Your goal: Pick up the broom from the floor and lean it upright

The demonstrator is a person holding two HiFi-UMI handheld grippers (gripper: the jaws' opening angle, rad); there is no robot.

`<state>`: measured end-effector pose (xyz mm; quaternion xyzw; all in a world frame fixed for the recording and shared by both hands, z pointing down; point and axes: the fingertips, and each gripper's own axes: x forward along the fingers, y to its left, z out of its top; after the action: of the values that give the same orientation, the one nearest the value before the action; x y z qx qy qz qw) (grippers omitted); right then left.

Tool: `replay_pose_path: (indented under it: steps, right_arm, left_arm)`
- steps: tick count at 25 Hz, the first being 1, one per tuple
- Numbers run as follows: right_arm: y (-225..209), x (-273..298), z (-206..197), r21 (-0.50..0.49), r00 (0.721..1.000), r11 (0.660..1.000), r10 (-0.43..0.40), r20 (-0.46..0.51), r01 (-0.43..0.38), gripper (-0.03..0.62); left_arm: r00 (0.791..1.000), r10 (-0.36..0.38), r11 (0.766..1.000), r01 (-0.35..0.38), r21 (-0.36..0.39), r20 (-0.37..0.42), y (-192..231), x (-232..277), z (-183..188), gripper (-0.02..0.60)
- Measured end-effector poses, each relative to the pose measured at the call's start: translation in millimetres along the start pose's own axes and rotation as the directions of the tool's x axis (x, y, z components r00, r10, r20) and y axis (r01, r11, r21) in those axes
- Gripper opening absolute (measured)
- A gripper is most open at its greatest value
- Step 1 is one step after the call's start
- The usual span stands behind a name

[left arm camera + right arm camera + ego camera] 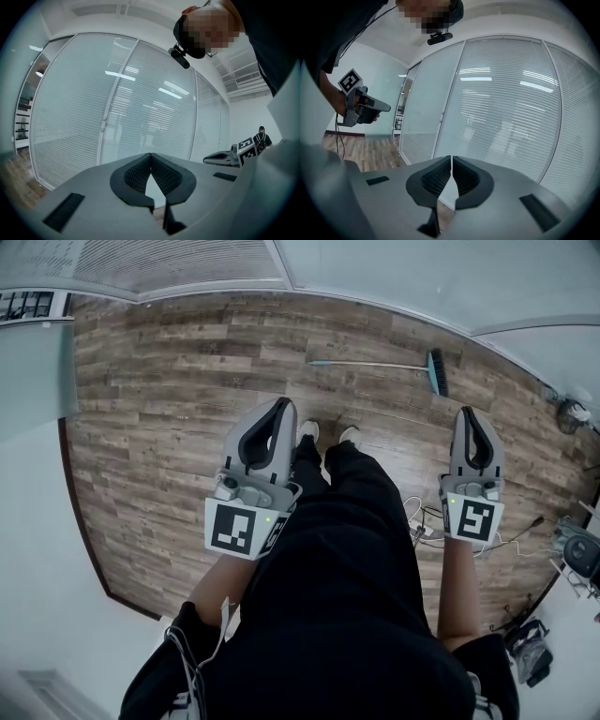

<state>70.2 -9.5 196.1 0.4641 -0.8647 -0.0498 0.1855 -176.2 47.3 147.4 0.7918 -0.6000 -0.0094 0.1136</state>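
Jaws: left gripper (150, 155) and right gripper (451, 158) both clenched, ribbed dark pads meeting at the tips, nothing between.
Pose: both held out about level, one on either side of the person's legs (328, 474), facing a slatted glass wall (511, 103).
Broom (375, 364): thin straight handle, dark bristle head, lying flat on the plank floor (159, 409) ahead, well apart from both grippers.

black clothes (347, 615), white shoes (307, 431), white cables (190, 667)
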Motion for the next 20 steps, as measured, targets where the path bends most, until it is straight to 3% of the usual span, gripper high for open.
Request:
replay_pose_path:
  steps: [4,9,11,20]
  right_arm:
    - [0.9,4.5,-29.2,0.028,0.997,1.000,0.007,-0.079,-0.005,0.021]
    - [8.2,16.6,-47.8,0.170,0.991,0.982,0.097,-0.087,-0.082,0.021]
    - [6.5,20.3,-49.8,0.182,0.991,0.979,0.108,-0.084,-0.091,0.021]
    - [25.5,44.9,-83.5,-0.031,0.968,0.990,0.127,-0.215,-0.137,0.021]
  left_arm:
    - [1.000,0.009,1.000,-0.009,0.001,-0.004,1.1,-0.9,-3.1,0.018]
    - [1.000,0.007,1.000,-0.007,-0.018,-0.010,2.6,-1.6,-11.1,0.018]
    - [1.000,0.011,0.999,-0.011,-0.032,-0.009,4.2,-1.2,-15.4,0.018]
    - [0.999,0.025,0.997,-0.028,-0.070,-0.048,14.1,-10.9,-44.5,0.018]
